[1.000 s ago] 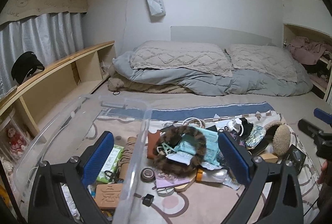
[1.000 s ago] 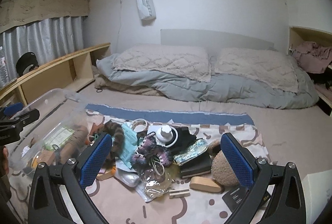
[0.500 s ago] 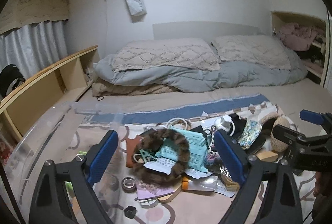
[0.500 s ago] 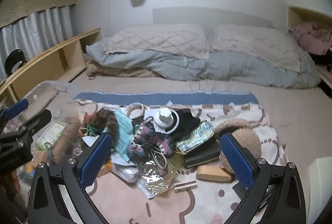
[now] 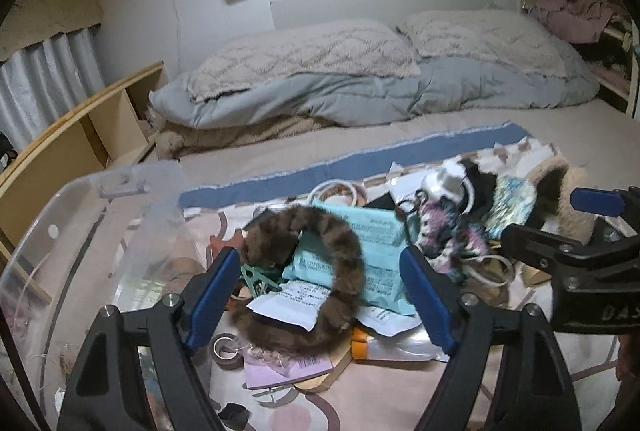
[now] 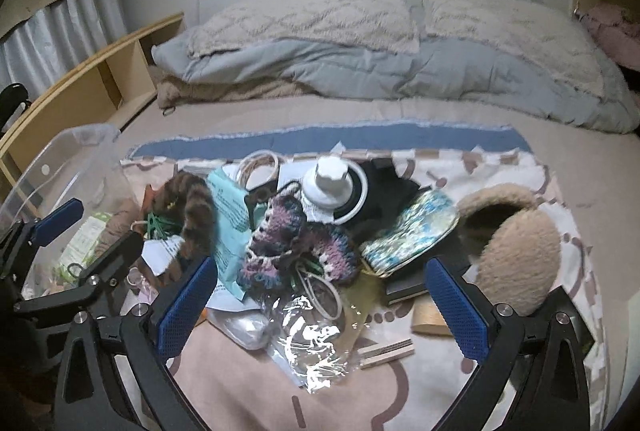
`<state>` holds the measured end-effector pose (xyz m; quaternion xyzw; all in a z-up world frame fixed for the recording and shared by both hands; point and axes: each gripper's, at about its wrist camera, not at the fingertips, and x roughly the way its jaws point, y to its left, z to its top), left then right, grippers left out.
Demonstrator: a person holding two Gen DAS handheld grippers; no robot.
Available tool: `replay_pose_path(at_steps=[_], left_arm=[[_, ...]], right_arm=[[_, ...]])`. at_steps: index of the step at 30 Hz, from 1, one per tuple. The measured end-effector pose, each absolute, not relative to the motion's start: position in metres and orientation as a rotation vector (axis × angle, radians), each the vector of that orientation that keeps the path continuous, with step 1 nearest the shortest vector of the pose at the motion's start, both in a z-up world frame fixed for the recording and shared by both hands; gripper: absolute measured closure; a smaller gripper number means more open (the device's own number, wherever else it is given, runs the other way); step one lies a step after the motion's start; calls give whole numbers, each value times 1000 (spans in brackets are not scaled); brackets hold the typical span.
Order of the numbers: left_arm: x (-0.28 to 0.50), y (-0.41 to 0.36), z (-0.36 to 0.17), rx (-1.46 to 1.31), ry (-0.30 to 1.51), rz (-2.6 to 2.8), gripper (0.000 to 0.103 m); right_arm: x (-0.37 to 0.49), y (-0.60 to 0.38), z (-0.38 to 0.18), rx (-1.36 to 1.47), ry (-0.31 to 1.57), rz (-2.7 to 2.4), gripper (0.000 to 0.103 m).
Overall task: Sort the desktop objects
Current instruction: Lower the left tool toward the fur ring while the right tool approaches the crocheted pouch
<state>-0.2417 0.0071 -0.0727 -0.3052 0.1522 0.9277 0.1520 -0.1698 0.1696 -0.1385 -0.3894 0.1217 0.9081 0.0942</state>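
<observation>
While jaws narrow: left hand-held gripper (image 5: 320, 295) is closing, nothing pinched yet
Right hand-held gripper (image 6: 320, 307): spread, empty
Fur ring (image 5: 320, 271): near pile on bed, between left jaws
Handling: likely light, soft; pinch one side

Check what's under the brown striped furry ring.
The brown striped furry ring lies on a teal printed packet, white paper slip and green clip. Deeper layers are covered.
</observation>
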Motion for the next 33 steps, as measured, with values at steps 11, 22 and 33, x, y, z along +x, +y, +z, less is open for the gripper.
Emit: replay_pose_path(at_steps=[11, 22, 33], left_arm=[[-281, 5, -108, -1030, 342, 2603, 21], [-304, 7, -130, -1164, 266, 2558, 29], [-311, 1, -137, -1242, 189, 2529, 39]], right_arm=[[-196, 184, -180, -1357, 460, 2625, 40], [-194, 189, -203, -1529, 420, 2544, 84], [-171, 192, -164, -1435, 374, 2649, 99]])
